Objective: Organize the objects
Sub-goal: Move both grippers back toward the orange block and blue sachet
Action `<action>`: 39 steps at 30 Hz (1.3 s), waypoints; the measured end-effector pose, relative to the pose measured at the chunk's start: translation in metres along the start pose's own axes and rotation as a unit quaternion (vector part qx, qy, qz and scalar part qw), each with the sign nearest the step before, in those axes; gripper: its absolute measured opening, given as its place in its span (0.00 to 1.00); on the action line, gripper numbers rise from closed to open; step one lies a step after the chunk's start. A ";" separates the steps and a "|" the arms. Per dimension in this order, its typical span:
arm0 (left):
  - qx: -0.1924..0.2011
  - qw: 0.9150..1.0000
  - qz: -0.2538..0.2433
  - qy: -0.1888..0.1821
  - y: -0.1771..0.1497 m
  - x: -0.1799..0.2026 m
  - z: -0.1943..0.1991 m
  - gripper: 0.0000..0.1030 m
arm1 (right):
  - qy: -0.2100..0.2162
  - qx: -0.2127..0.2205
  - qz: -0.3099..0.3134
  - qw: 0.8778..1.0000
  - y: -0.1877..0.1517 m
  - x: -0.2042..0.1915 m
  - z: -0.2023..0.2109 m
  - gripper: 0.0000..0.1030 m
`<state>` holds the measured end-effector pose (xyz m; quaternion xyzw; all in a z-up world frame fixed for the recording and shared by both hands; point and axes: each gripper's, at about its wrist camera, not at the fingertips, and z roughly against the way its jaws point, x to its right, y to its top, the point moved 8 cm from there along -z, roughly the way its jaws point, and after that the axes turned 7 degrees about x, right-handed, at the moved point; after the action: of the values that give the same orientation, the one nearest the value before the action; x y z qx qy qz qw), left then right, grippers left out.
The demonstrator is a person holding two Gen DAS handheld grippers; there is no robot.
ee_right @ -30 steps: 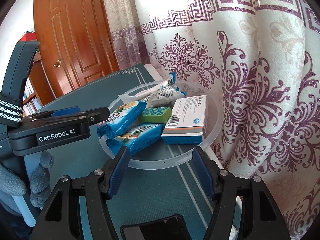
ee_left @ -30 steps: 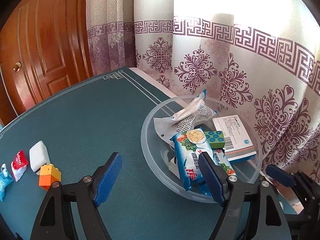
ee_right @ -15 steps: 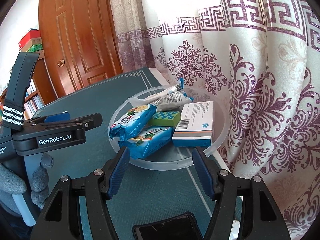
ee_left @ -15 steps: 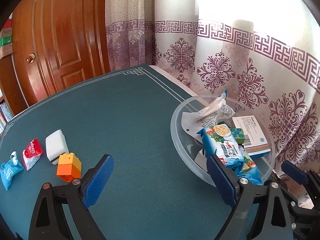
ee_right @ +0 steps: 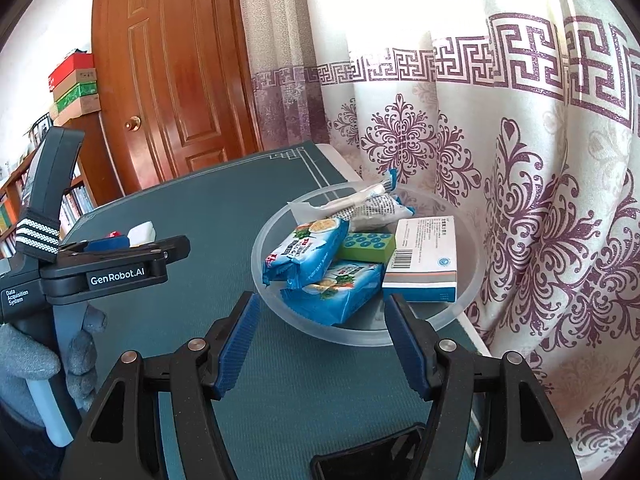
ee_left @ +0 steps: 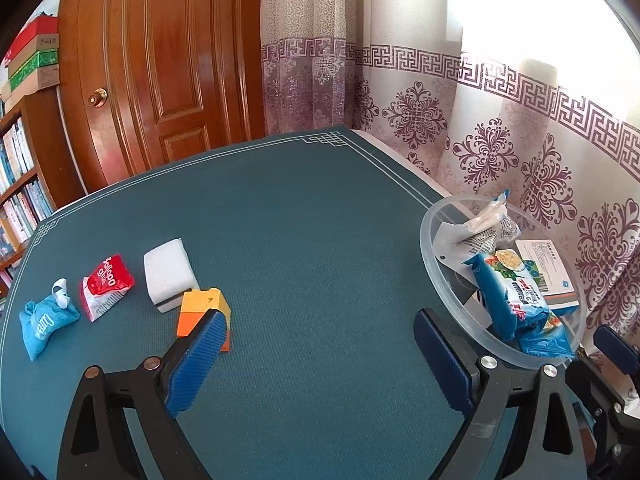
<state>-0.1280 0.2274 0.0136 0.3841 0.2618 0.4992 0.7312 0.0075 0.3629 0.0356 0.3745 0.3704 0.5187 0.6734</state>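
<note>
The clear plastic bowl [ee_right: 362, 334] sat at the table's right edge by the curtain, holding two blue snack packets [ee_right: 304, 250], a green block [ee_right: 366, 246], a white medicine box [ee_right: 424, 258] and crumpled wrappers. The left gripper [ee_left: 320, 354] stood wide open and empty; the right gripper [ee_right: 324, 344] was open too, empty. Only the left wrist view showed the far-left row: blue pouch [ee_left: 42, 322], red sachet [ee_left: 105, 286], white sponge [ee_left: 170, 274], orange-yellow block [ee_left: 200, 306]
</note>
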 end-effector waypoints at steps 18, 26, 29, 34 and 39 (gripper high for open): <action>-0.001 0.998 0.040 0.040 -0.010 -0.075 0.013 0.96 | 0.063 -0.038 0.020 0.997 -0.017 -0.078 -0.027 0.67; -0.005 0.997 0.054 0.063 -0.015 -0.116 0.018 0.97 | 0.105 -0.070 0.043 0.991 -0.038 -0.132 -0.040 0.67; -0.006 0.996 0.062 0.071 -0.018 -0.130 0.019 0.97 | 0.112 -0.079 0.054 0.989 -0.042 -0.146 -0.046 0.67; -0.012 0.994 0.071 0.085 -0.025 -0.154 0.021 0.97 | 0.119 -0.092 0.053 0.987 -0.042 -0.160 -0.060 0.67; -0.017 0.992 0.072 0.099 -0.030 -0.174 0.022 0.97 | 0.125 -0.108 0.052 0.985 -0.044 -0.172 -0.075 0.67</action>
<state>-0.1584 0.0526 0.0011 0.3380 0.2962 0.5905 0.6703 -0.0724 0.1957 -0.0181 0.2510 0.3735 0.6323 0.6306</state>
